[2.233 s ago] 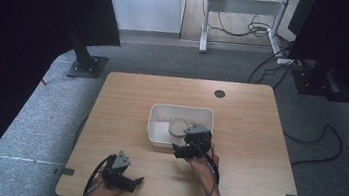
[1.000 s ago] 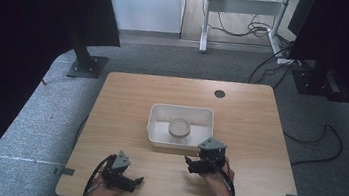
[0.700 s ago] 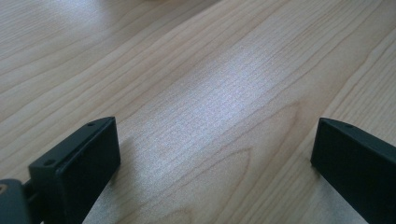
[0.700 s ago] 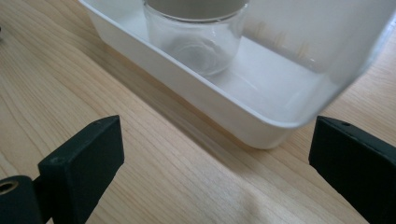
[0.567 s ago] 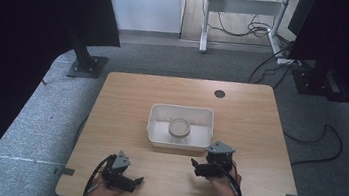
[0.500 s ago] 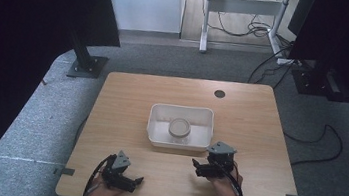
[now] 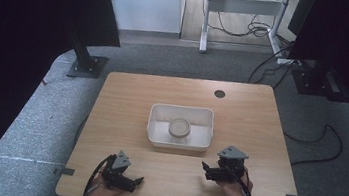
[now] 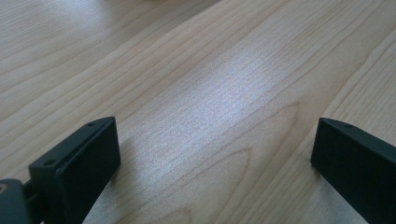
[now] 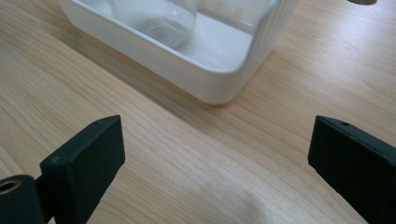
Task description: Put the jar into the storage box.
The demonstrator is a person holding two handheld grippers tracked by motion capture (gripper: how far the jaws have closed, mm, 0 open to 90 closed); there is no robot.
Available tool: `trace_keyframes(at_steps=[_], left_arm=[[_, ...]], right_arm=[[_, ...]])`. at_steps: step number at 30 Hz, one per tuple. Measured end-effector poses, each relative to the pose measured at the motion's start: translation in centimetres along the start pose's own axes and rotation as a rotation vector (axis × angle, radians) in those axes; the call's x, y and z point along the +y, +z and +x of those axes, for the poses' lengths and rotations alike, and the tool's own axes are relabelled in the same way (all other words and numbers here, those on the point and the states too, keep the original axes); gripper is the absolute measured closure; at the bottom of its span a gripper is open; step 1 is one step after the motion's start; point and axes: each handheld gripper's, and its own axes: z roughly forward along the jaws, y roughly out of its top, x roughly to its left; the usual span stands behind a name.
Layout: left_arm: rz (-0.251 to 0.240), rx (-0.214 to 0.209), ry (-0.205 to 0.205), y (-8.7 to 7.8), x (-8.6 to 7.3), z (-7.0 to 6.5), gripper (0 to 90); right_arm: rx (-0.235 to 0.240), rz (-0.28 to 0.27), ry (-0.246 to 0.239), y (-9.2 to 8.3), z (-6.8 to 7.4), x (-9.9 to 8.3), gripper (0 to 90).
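high view first: down at the near edge of the wooden table [image 7: 260,123], the left gripper [image 7: 136,180] sits low at the left, a hand wrapped around it, a cable looping back toward the table edge. left gripper view has both black jaws spread wide, bare wood grain between them, nothing held. over on the right, the right gripper [image 7: 205,169] rests on the tabletop a touch farther in, grey three-cornered plate on top, a hand behind it. right gripper view: jaws wide apart as well, empty, pointing at the near corner of the white tray [image 9: 219,79], close ahead but not touching. farther in, mid-table, that tray [image 7: 156,126] holds a clear jar [image 7: 179,128] standing upright, near its centre. beyond it, a small round hole [image 7: 220,93] near the far edge. past the table, grey carpet [image 7: 33,126] and loose cables on the floor.
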Motion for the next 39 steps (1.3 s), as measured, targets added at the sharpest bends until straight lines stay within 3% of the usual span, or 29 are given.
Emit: trace_keyframes(at_steps=[20,39], left_arm=[[0.0,0.001,0.0,0.0,0.0,0.0,1.1],[0.0,0.001,0.0,0.0,0.0,0.0,1.1]], right_arm=[[-0.058,0.016,0.051,-2.3,-1.8,-2.7,3.5],[-0.084,0.088,0.125,-3.5,-2.9,-6.6,3.7]])
